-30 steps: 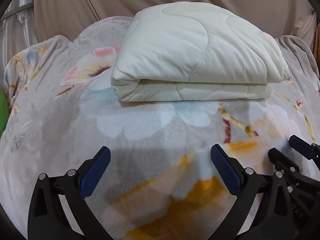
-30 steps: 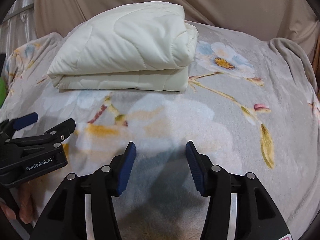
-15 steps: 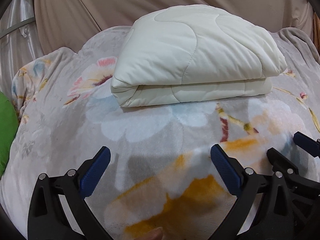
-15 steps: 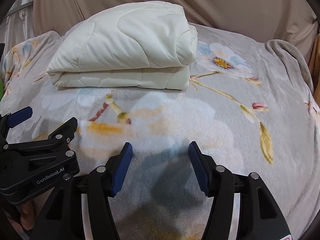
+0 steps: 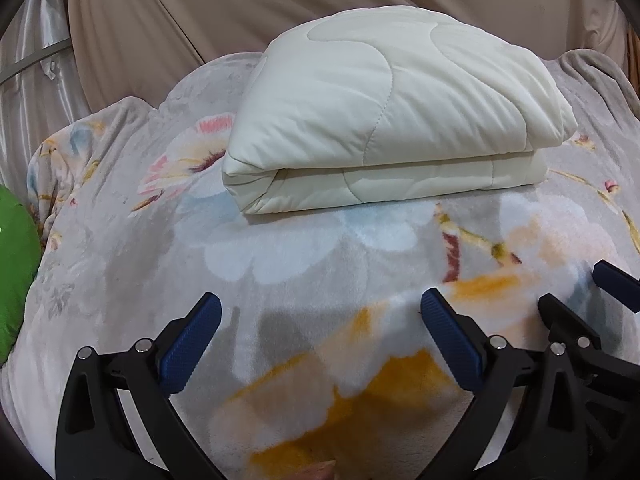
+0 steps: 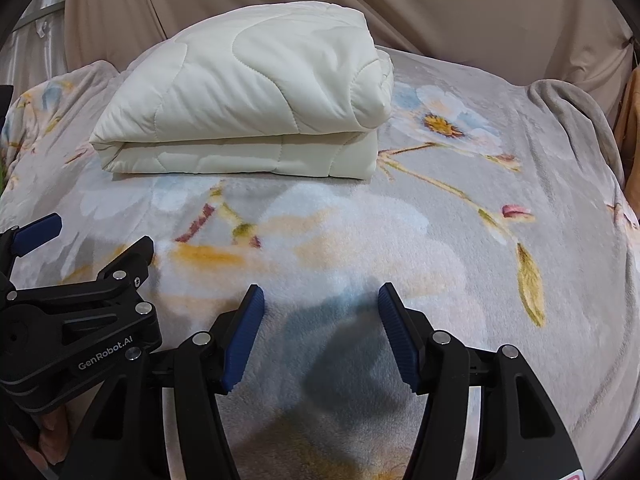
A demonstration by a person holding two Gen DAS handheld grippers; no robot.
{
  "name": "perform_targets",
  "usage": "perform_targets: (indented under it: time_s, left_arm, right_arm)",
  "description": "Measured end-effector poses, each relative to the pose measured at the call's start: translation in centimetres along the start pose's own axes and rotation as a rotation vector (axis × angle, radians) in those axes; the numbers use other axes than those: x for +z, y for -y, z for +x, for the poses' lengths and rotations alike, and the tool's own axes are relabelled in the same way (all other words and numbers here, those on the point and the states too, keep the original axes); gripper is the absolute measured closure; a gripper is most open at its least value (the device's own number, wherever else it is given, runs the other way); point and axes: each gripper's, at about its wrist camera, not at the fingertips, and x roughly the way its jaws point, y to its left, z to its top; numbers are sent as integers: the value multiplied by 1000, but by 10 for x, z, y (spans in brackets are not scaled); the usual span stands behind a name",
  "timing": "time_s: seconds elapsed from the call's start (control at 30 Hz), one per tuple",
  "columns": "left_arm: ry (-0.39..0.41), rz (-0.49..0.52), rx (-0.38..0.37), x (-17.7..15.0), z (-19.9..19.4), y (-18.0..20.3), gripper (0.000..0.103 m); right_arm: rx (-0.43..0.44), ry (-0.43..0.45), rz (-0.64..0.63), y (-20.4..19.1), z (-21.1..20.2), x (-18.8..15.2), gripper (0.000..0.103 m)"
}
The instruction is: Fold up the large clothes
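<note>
Two claws hang apart over a bed, a folded quilt beyond them.

Both the left claw [image 5: 320, 316] and the right claw [image 6: 320, 308] have jaws spread with nothing between them, side by side above the floral blanket [image 6: 460, 248]. Well ahead, the cream quilt [image 5: 384, 108] lies folded in a thick stack on that blanket, before a beige curtain [image 5: 240, 4]. A green item [image 5: 14, 264] shows at the left edge.
</note>
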Motion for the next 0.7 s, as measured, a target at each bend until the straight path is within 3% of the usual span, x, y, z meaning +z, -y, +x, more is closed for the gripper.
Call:
perform_targets:
  time_s: [0.7]
  left_arm:
    - [3, 1, 1, -1, -1, 0, 6]
  right_arm:
    - [-2, 4, -3, 1, 0, -1, 44]
